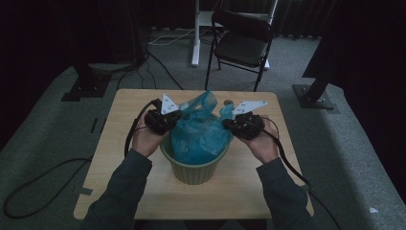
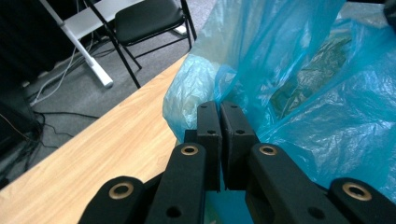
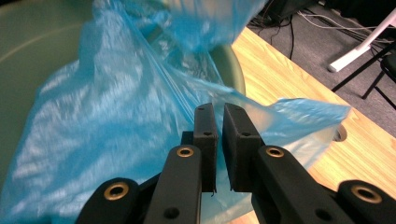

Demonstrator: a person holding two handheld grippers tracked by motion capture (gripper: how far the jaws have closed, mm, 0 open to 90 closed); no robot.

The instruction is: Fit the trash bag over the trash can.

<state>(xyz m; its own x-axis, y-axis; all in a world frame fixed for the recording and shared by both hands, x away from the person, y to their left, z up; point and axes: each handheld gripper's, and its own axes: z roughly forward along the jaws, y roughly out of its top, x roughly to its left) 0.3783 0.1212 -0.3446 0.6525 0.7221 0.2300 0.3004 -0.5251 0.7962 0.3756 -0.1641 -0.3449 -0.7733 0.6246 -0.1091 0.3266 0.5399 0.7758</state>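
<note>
A blue plastic bag (image 1: 198, 134) sits inside a pale green ribbed pot (image 1: 194, 173) at the middle of the wooden table (image 1: 239, 191). My left gripper (image 1: 174, 117) is at the bag's left edge. In the left gripper view its jaws (image 2: 219, 105) stand almost together, pinching a fold of the bag (image 2: 317, 93). My right gripper (image 1: 229, 123) is at the bag's right edge. In the right gripper view its jaws (image 3: 215, 108) are nearly closed on the thin film of the bag (image 3: 102, 121), with the pot's rim (image 3: 233, 70) just beyond.
A black folding chair (image 1: 242, 43) and a white stand leg (image 1: 195, 38) are on the carpet behind the table. Cables trail from both grippers over the table's edges. Bare tabletop (image 2: 107, 149) lies to the left of the pot and at its right (image 3: 280, 74).
</note>
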